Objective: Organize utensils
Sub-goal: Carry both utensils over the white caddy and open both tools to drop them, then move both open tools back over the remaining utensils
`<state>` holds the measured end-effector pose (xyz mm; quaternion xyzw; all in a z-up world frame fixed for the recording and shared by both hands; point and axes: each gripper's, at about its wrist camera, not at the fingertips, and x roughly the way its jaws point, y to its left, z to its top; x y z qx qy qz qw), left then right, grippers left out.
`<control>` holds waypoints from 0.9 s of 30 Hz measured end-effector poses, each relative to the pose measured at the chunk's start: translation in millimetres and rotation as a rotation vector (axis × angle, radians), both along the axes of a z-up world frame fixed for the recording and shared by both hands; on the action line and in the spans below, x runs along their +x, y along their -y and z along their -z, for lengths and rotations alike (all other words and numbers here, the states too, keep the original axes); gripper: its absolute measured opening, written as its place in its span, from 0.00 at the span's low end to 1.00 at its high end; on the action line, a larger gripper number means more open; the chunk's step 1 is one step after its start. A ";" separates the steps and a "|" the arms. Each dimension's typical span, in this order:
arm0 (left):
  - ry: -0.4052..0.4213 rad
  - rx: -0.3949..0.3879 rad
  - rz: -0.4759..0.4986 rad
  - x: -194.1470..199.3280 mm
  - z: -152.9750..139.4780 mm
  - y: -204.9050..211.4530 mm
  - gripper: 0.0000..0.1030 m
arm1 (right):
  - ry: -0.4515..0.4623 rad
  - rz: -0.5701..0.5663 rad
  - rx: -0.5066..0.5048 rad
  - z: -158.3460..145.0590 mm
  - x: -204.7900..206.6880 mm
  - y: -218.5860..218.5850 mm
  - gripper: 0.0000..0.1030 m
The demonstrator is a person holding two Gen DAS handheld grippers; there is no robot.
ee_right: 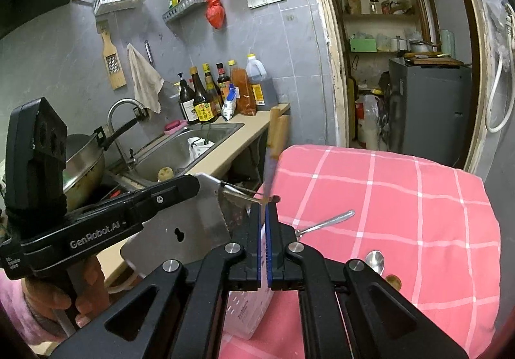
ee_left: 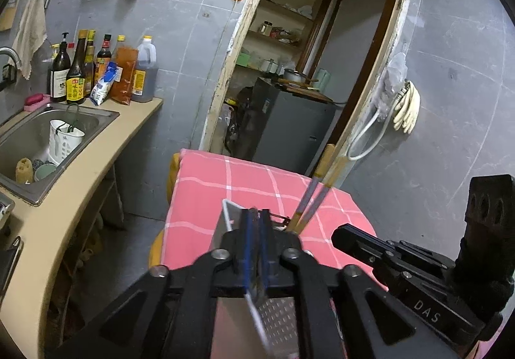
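My left gripper (ee_left: pixel 256 214) is shut on the rim of a metal utensil holder (ee_left: pixel 276 317) with a perforated wall, held above the pink checked cloth (ee_left: pixel 225 185). A pair of chopsticks (ee_left: pixel 317 188) stands up out of the holder just right of my left fingers. My right gripper (ee_right: pixel 266 207) is shut on the chopsticks (ee_right: pixel 273 140), whose wooden tops rise above it. The holder's flat metal back (ee_right: pixel 180 230) shows left of it, under the left gripper's body (ee_right: pixel 106 217). Two metal spoons (ee_right: pixel 325 224) (ee_right: pixel 376 261) lie on the cloth (ee_right: pixel 402 198).
A counter with a steel sink (ee_left: pixel 38 140) runs on the left, with a white drainer (ee_left: pixel 64 140) in it and several sauce bottles (ee_left: pixel 96 69) behind. A wok (ee_right: pixel 83 166) sits by the tap. A doorway with a grey cabinet (ee_left: pixel 289 124) lies beyond the cloth.
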<state>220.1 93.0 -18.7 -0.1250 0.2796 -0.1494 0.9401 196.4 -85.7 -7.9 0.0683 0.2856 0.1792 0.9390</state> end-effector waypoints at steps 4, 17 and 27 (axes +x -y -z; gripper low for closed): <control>0.018 -0.006 -0.003 -9.8 -6.8 -0.7 0.28 | 0.007 0.040 0.009 -7.9 -9.9 12.1 0.03; 0.089 0.007 0.015 -54.9 -33.4 46.0 0.90 | -0.080 0.246 -0.027 5.1 -58.4 127.6 0.74; 0.001 0.042 0.157 -55.7 -18.3 124.2 0.97 | -0.263 0.287 0.012 62.2 -66.0 196.6 0.85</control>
